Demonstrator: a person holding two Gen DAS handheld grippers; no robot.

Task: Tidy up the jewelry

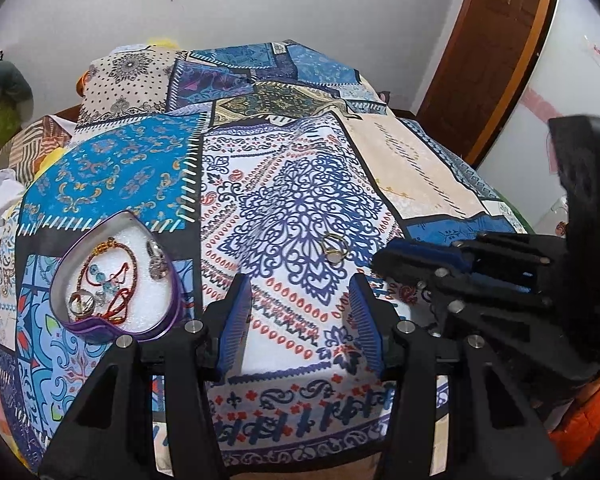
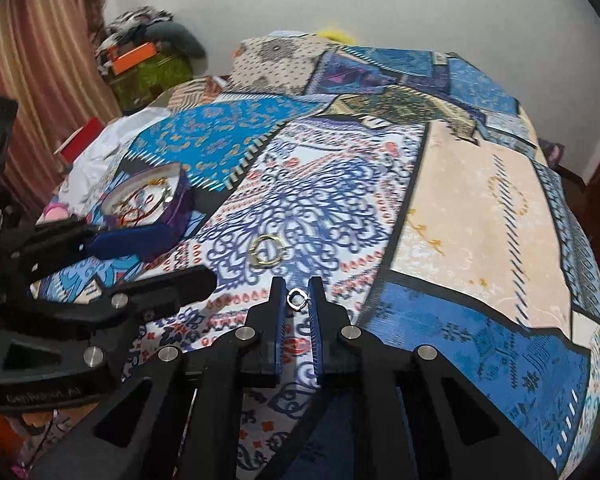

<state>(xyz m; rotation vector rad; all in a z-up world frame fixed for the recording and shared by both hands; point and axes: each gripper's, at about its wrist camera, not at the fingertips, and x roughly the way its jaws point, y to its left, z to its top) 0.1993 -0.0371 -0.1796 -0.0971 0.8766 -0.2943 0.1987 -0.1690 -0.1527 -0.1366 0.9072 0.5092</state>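
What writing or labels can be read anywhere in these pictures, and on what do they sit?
"GenRobot AI", faint and only partly legible, embossed on the black body of the left tongs in the right wrist view.
The red marks on the white panel beside the door are too blurred to read.
Nothing else carries writing.

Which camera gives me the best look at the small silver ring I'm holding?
Right wrist: the small silver ring sits pinched at the right gripper tips, centred. In the left wrist view that gripper is side-on and the ring is hidden.
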